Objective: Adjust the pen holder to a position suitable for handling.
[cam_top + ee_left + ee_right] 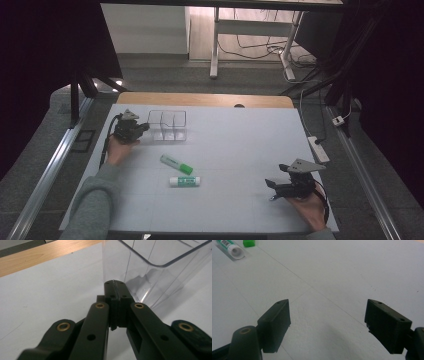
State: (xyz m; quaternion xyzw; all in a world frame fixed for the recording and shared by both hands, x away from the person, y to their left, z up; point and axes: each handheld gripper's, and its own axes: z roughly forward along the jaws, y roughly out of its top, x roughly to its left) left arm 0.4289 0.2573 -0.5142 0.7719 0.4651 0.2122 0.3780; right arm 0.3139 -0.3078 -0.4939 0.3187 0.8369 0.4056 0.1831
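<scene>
Grippers at a clear plastic organiser box (167,125), upper left of the high view, with 2 markers lying loose below it

Box looks light, stiff and slick, likely to skid on the white tabletop (235,150) if nudged, so its thin rim or a divider wall seems the best place to pinch. Left gripper (113,282) has its jaws pressed fully together with nothing between them, tips touching or just beside the box's near wall. Right gripper (327,322), lower right of the high view, stands wide apart and empty. Green highlighter (176,164) and green-and-white glue-stick-like tube (185,181) lie centre frame, well apart from both grippers
</scene>
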